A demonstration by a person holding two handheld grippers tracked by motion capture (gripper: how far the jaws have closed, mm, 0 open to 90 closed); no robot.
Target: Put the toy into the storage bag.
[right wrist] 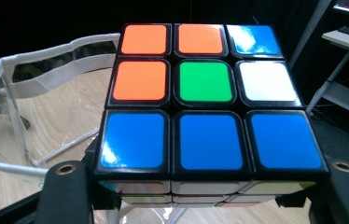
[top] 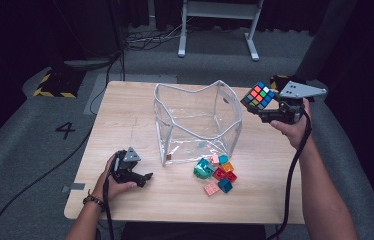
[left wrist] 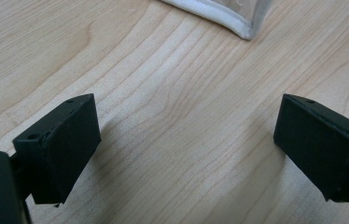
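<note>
Clamping puzzle cube (right wrist: 205, 93), right hand-held gripper (top: 261, 107) aloft

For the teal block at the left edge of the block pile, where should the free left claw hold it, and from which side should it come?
Probably from above, jaws across its two flat side walls. The teal block lies on the table with other blocks crowded on its right, so its left side is free. The left claw is open.

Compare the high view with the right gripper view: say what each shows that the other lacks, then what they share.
High view alone: the left gripper resting open on the table, and a pile of small coloured blocks in front of the bag. Right gripper view alone: the cube's near face close up, with a blue bottom row and a green centre. Both: the puzzle cube clamped in the right gripper beside the clear open bag.
</note>
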